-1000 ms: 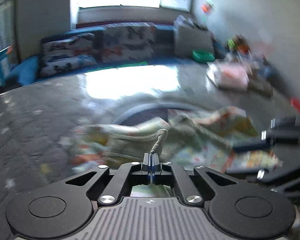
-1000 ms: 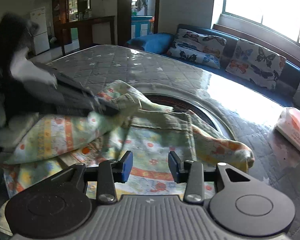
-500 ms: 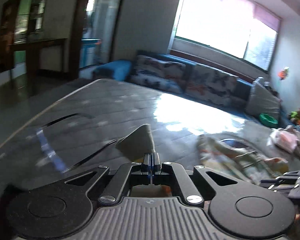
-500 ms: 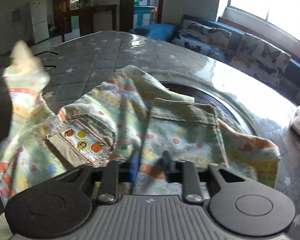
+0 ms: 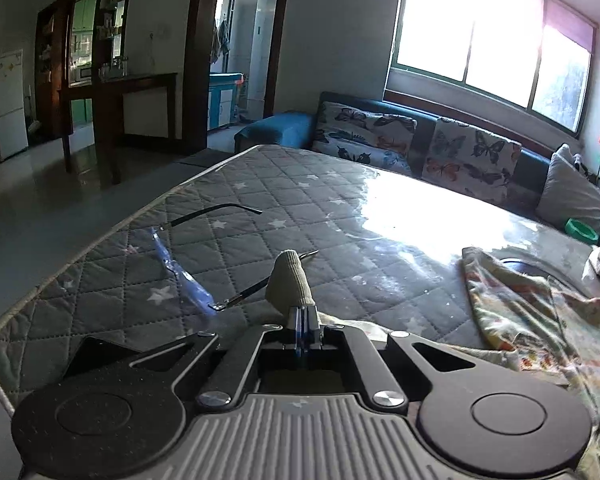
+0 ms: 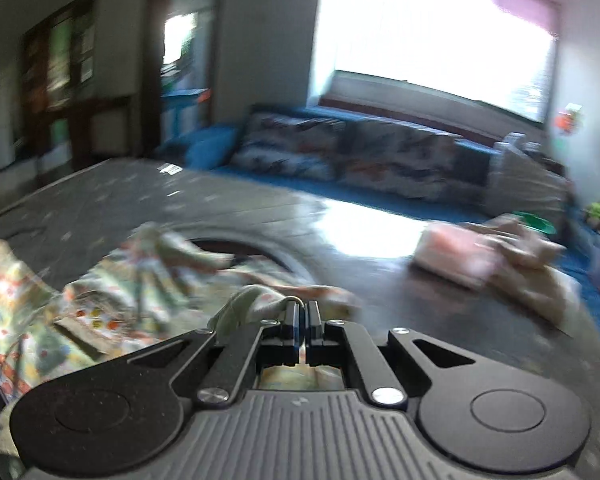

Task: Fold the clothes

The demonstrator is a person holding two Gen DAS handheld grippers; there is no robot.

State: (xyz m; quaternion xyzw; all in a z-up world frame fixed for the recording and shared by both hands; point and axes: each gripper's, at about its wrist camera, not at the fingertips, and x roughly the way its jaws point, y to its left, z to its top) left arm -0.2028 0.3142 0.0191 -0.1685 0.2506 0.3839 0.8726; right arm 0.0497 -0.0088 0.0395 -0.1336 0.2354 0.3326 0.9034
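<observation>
The garment [image 5: 540, 320] lay rumpled toward the mattress's [image 5: 300, 216] right side, pinched at two spots. The left gripper [image 5: 302, 316] was clamped on a ribbed cuff, the right gripper [image 6: 302, 320] on a fold, likely to spread it flat for folding. Spectacles [image 5: 188, 276] lay near the left edge; a sofa [image 5: 420, 144] stood under the window.

Hand-held gripper [image 6: 302, 312] clamped on patterned garment [image 6: 140, 296]

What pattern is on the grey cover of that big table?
White stars on diamond quilting, across the grey cover; clearest in the left wrist view.
</observation>
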